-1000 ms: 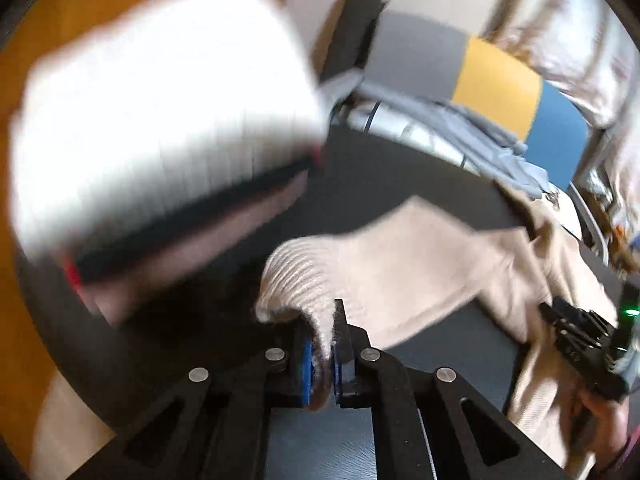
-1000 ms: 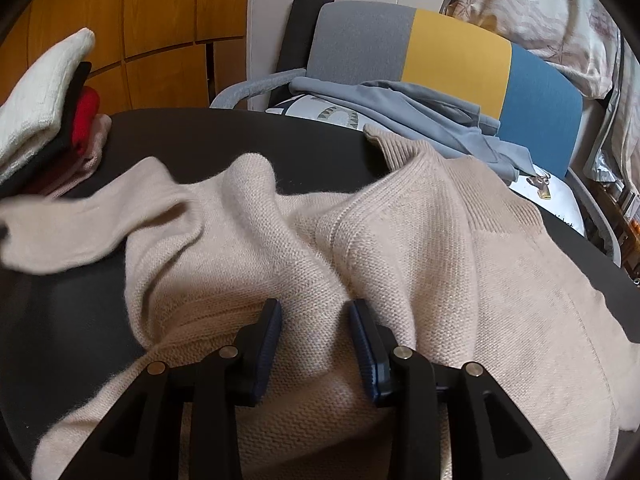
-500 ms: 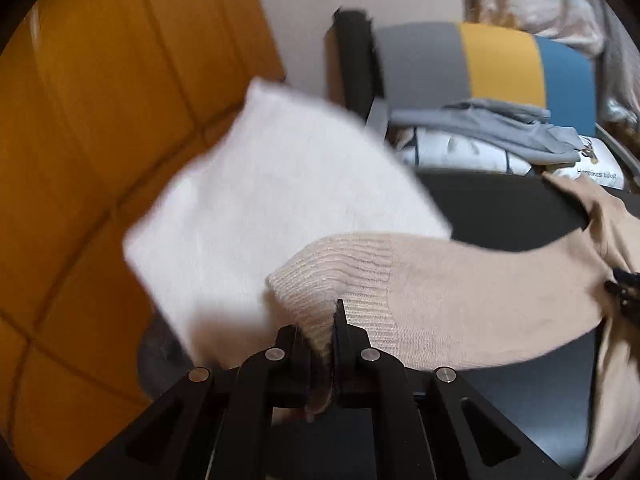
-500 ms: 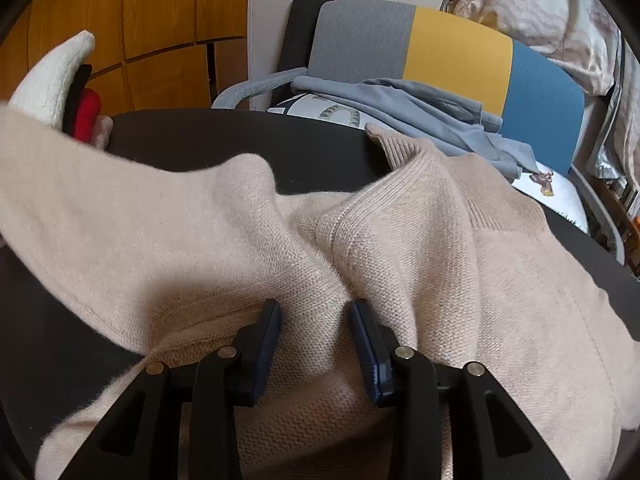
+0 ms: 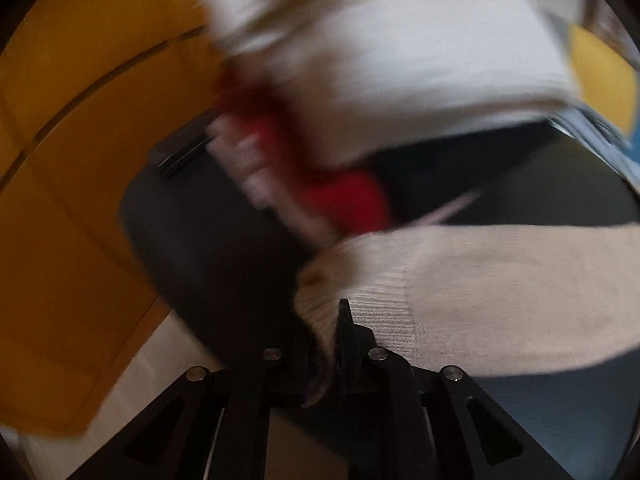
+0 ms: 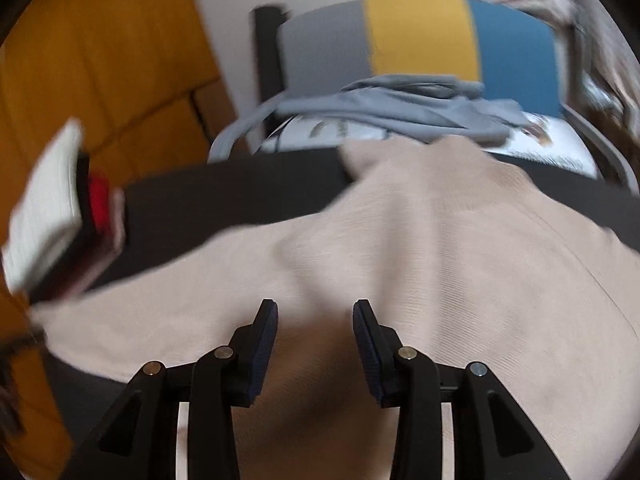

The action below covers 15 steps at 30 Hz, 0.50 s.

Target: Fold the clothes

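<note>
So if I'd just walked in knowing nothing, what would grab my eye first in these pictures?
Probably the big beige knitted sweater sprawled over the dark round table, its ribbed cuff pinched in the left gripper. Next, the stack of folded clothes, white on top with red beneath, at the table's left edge. Behind, a chair with a grey, yellow and blue striped back holds a crumpled grey garment.

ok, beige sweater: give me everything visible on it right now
The beige sweater is a soft, fine-ribbed knit, spread across the dark table with shallow folds, its far edge reaching toward the chair. One sleeve stretches out sideways; its ribbed cuff is pinched in the left gripper. The right gripper hovers open over the body. Both views are motion-blurred.
</note>
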Each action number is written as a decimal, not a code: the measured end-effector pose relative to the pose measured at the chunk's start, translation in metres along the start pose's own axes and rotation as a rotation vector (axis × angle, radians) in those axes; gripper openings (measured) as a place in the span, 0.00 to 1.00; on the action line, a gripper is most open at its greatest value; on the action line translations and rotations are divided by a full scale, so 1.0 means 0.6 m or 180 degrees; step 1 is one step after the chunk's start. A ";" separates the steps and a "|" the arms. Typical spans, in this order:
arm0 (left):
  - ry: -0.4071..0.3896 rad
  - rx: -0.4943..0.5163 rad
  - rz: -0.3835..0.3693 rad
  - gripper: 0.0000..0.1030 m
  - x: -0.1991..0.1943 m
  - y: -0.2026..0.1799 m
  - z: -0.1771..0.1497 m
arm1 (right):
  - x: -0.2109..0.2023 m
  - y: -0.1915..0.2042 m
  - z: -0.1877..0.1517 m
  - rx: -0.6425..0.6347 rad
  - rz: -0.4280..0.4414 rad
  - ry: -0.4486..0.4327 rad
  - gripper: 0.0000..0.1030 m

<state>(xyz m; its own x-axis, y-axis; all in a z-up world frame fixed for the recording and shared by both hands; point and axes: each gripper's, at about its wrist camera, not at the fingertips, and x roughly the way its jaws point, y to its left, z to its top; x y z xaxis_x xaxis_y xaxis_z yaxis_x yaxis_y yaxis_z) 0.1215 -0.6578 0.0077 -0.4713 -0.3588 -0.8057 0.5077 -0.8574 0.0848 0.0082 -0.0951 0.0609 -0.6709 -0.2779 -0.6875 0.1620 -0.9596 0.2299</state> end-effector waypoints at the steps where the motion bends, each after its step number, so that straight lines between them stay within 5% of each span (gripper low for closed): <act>1: -0.0007 -0.0145 0.0054 0.19 0.002 0.015 -0.003 | -0.023 -0.014 -0.005 0.0035 -0.0066 -0.0046 0.38; 4: -0.0166 -0.0479 0.0312 0.27 -0.018 0.052 -0.026 | -0.078 -0.058 -0.025 0.0055 -0.0354 -0.0106 0.38; 10: -0.0336 -0.0465 0.0581 0.29 -0.065 0.043 -0.058 | -0.135 -0.155 -0.058 0.0176 -0.0749 0.0053 0.39; 15: -0.0831 -0.0420 0.0354 0.30 -0.151 -0.046 -0.072 | -0.169 -0.214 -0.081 0.0264 -0.0953 0.0142 0.39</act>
<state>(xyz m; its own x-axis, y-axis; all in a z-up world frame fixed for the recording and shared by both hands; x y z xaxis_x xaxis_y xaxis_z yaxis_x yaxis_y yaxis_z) 0.1815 -0.5855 0.0528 -0.5683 -0.5450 -0.6165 0.6477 -0.7584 0.0734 0.0905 0.0539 0.0676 -0.6472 0.0133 -0.7622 -0.0988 -0.9929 0.0666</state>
